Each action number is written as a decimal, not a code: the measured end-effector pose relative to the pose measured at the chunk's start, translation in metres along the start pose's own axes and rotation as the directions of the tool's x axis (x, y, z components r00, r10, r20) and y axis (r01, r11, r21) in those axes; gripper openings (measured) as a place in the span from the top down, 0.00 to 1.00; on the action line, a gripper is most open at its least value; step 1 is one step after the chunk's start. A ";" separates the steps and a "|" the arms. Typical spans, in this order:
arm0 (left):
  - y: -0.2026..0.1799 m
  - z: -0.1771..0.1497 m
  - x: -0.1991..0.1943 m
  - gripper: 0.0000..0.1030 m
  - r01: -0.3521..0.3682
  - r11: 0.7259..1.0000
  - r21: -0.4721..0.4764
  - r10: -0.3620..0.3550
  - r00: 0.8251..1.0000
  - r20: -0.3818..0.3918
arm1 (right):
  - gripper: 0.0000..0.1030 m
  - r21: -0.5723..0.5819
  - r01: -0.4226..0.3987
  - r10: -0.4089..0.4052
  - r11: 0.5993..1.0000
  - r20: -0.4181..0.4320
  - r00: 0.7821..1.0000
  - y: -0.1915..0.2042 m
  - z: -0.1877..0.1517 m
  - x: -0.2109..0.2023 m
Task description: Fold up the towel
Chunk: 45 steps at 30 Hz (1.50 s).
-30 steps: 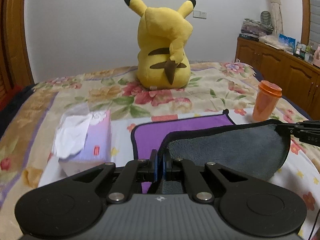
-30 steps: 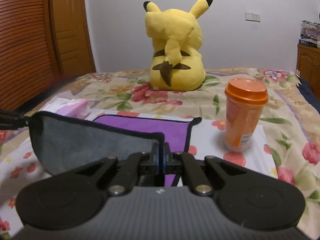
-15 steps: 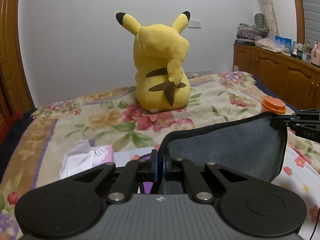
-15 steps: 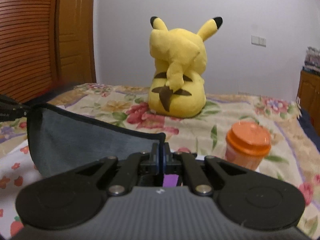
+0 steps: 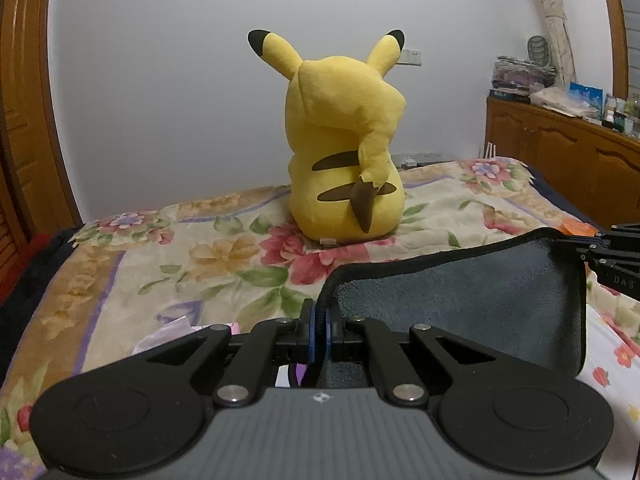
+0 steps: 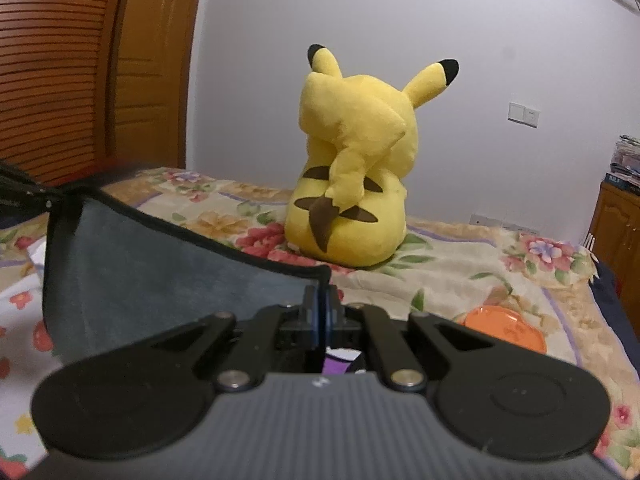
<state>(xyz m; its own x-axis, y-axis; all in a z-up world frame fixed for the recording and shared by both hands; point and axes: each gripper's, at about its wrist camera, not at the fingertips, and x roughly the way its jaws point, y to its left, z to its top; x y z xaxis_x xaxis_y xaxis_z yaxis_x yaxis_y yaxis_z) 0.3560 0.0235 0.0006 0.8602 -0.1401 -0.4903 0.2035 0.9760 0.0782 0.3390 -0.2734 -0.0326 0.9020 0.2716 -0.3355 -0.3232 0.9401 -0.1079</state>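
The towel [image 5: 460, 304] is grey on the side facing me, purple on the other, with a black hem. It hangs stretched between both grippers above the bed. My left gripper [image 5: 319, 322] is shut on its left corner. My right gripper [image 6: 321, 312] is shut on its right corner, and shows at the right edge of the left wrist view [image 5: 600, 248]. The towel also fills the left of the right wrist view [image 6: 160, 280]. A purple strip [image 6: 334, 366] shows below the right jaws. The towel's lower part is hidden behind the gripper bodies.
A yellow Pikachu plush [image 5: 344, 152] sits on the floral bedspread [image 5: 200, 252] ahead. An orange-lidded cup [image 6: 504, 328] stands right of the towel. A tissue pack [image 5: 168, 336] lies low on the left. A wooden cabinet [image 5: 568, 160] with clutter stands at right, a wooden door [image 6: 100, 72] at left.
Both grippers have risen with the towel's corners. The purple part on the bed has dropped out of sight, and the cup and tissue pack sit much lower in view.
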 end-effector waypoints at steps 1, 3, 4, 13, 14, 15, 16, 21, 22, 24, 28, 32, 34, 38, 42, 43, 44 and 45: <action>-0.001 0.001 0.005 0.95 -0.003 1.000 0.004 0.003 1.000 -0.004 | 0.96 0.002 0.004 -0.004 1.000 0.000 1.000 -0.001 0.000 0.003; -0.001 0.001 0.014 0.95 -0.009 1.000 0.009 0.009 1.000 -0.008 | 0.96 0.004 0.015 -0.015 1.000 -0.003 1.000 -0.002 -0.002 0.009; -0.001 0.001 0.019 0.95 -0.012 1.000 0.009 0.012 1.000 -0.012 | 0.96 0.004 0.019 -0.019 1.000 -0.005 1.000 -0.003 -0.003 0.013; 0.006 -0.012 0.069 0.94 -0.026 0.998 -0.049 0.023 0.998 -0.055 | 0.96 0.014 0.038 -0.037 0.999 -0.054 0.998 -0.010 -0.028 0.050; 0.005 -0.014 0.076 0.94 -0.030 0.998 -0.049 0.027 0.998 -0.061 | 0.96 0.018 0.038 -0.037 0.999 -0.061 0.997 -0.010 -0.031 0.053; 0.006 -0.015 0.082 0.94 -0.031 0.998 -0.052 0.027 0.997 -0.068 | 0.96 0.021 0.036 -0.034 0.999 -0.068 0.997 -0.010 -0.034 0.057; 0.007 -0.017 0.087 0.94 -0.029 0.997 -0.065 0.024 0.997 -0.078 | 0.96 0.021 0.035 -0.033 0.999 -0.073 0.997 -0.010 -0.036 0.060; 0.011 -0.031 0.113 0.94 -0.046 0.992 -0.117 0.032 0.992 -0.124 | 0.96 0.016 0.025 -0.023 1.000 -0.105 0.994 -0.008 -0.048 0.075; 0.012 -0.034 0.116 0.94 -0.049 0.990 -0.131 0.032 0.991 -0.130 | 0.96 0.015 0.023 -0.021 1.000 -0.115 0.993 -0.007 -0.050 0.079; 0.013 -0.039 0.123 0.94 -0.058 0.988 -0.141 0.037 0.989 -0.146 | 0.96 0.011 0.018 -0.017 1.000 -0.134 0.991 -0.007 -0.053 0.086; 0.012 -0.045 0.134 0.92 -0.078 0.988 -0.134 0.055 0.985 -0.164 | 0.96 0.012 0.014 -0.012 1.000 -0.161 0.987 -0.006 -0.059 0.094; 0.010 -0.043 0.139 0.66 -0.092 0.991 -0.099 0.073 0.980 -0.184 | 0.93 0.042 0.021 -0.013 0.999 -0.180 0.984 -0.008 -0.061 0.097; 0.010 -0.042 0.136 0.49 -0.092 0.991 -0.092 0.075 0.983 -0.170 | 0.86 0.055 0.021 -0.010 0.998 -0.181 0.983 -0.009 -0.062 0.097; 0.012 -0.042 0.129 0.29 -0.103 0.989 -0.103 0.086 0.983 -0.160 | 0.65 0.060 0.022 -0.011 0.998 -0.187 0.982 -0.007 -0.061 0.094; 0.011 -0.044 0.117 0.26 -0.092 0.990 -0.105 0.072 0.981 -0.178 | 0.49 0.077 0.008 0.006 0.997 -0.183 0.983 -0.006 -0.057 0.087; 0.011 -0.043 0.111 0.24 -0.091 0.990 -0.108 0.071 0.981 -0.178 | 0.49 0.074 0.007 0.007 0.997 -0.186 0.982 -0.004 -0.055 0.084; 0.010 -0.043 0.105 0.23 -0.090 0.990 -0.111 0.069 0.982 -0.176 | 0.49 0.074 0.007 0.006 0.997 -0.186 0.982 -0.003 -0.053 0.080; 0.009 -0.041 0.098 0.21 -0.088 0.990 -0.110 0.068 0.982 -0.174 | 0.49 0.078 0.008 0.006 0.997 -0.185 0.983 -0.002 -0.050 0.077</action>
<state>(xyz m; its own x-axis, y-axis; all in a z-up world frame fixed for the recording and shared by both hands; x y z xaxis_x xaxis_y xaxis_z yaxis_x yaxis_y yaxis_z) 0.4234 0.0253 -0.0826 0.7773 -0.0421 -0.6277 0.0744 0.9969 0.0252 0.3947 -0.2648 -0.1051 0.8314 0.2346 -0.5038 -0.2923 0.9556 -0.0372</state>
